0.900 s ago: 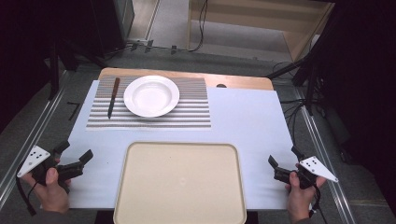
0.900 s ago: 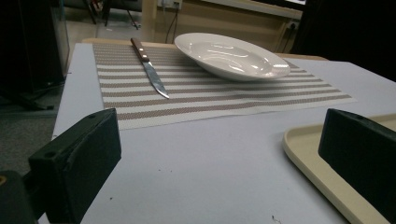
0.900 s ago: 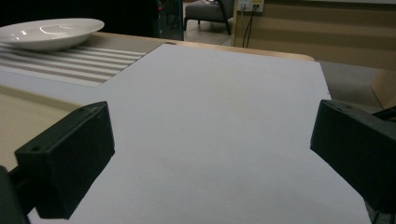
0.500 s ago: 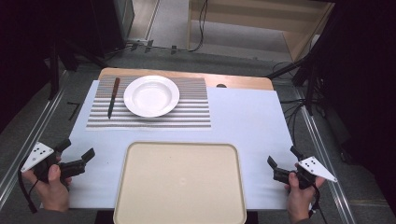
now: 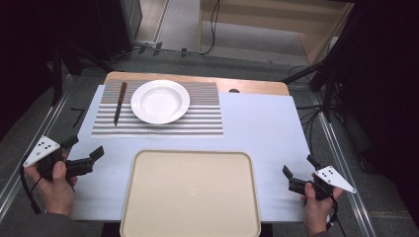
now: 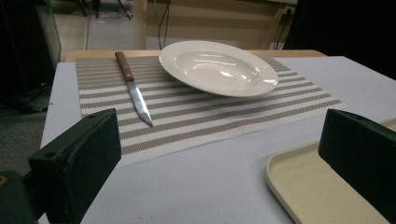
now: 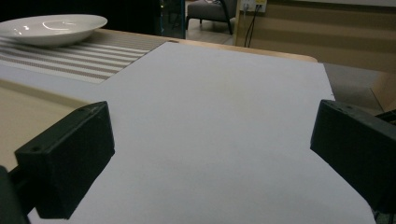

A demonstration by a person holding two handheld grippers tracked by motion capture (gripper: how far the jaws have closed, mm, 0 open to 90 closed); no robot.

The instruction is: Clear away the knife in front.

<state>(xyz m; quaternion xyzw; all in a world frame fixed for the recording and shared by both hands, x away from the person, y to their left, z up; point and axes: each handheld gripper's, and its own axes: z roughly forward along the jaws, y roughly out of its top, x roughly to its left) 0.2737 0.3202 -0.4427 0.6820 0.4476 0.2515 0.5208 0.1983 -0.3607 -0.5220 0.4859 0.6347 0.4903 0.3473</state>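
1. A wooden-handled table knife with a steel blade lies flat on the left part of a grey-and-white striped woven placemat, handle toward the far edge, tip toward the person, just beside a shallow white ceramic plate and apart from it.

2. The knife looks light and stiff; the polished blade is likely slippery and thin against the mat, so the brown handle is the better place to take hold, pinched across its width.

3. The plate, by the look of it, is heavier and breakable; its raised rim offers the only purchase, and a glazed rim may slide in hard pads.

4. A beige plastic tray with rounded corners sits bare at the near edge of the pale-covered counter, between the two hands.

5. The left claw is held low, left of the tray, jaws spread wide and empty, facing the knife and plate.

6. The right claw is held near the counter's right corner, likewise released with nothing between its jaws, well apart from the mat.
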